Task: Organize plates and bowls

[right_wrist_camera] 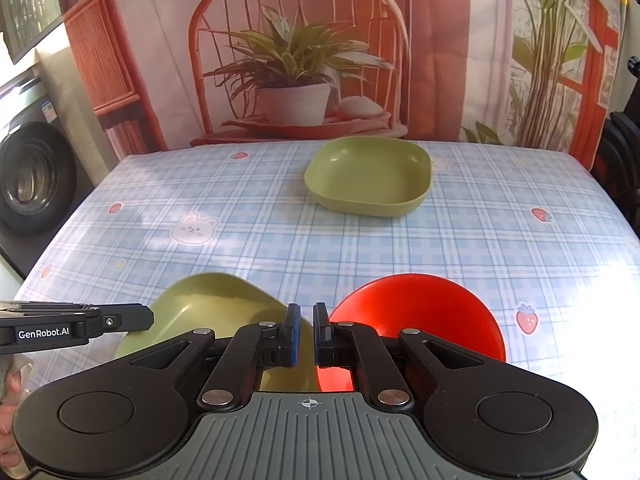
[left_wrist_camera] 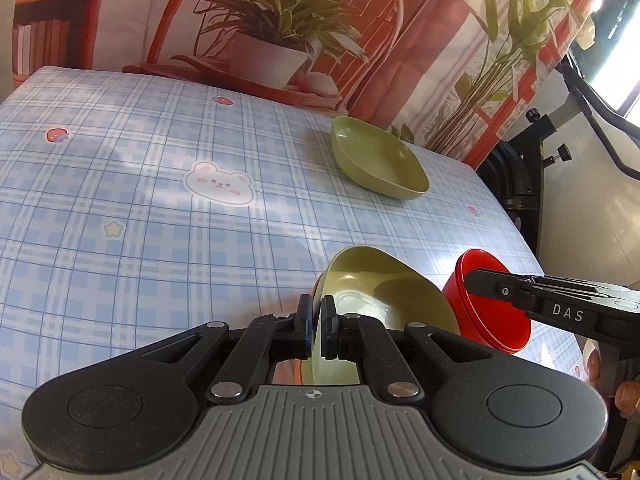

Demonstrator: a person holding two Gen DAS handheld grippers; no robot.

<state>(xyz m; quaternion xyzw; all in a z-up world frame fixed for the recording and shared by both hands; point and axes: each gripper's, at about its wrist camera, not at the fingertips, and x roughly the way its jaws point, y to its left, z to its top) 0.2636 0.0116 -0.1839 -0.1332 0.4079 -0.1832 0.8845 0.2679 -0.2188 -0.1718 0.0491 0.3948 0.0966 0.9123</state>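
Note:
My left gripper [left_wrist_camera: 317,326] is shut on the rim of a green bowl [left_wrist_camera: 384,288], holding it tilted above the near edge of the table; the bowl also shows in the right wrist view [right_wrist_camera: 208,312]. My right gripper [right_wrist_camera: 306,334] is shut on the rim of a red bowl [right_wrist_camera: 420,312], which sits right of the green bowl; the red bowl also shows in the left wrist view [left_wrist_camera: 486,320]. A green square plate [right_wrist_camera: 370,176] lies flat at the far side of the table, also in the left wrist view [left_wrist_camera: 378,158].
The table has a blue plaid cloth [right_wrist_camera: 240,220] with bear and strawberry prints. A printed backdrop hangs behind its far edge. A washing machine [right_wrist_camera: 28,184] stands left of the table, black stands [left_wrist_camera: 520,176] to the right.

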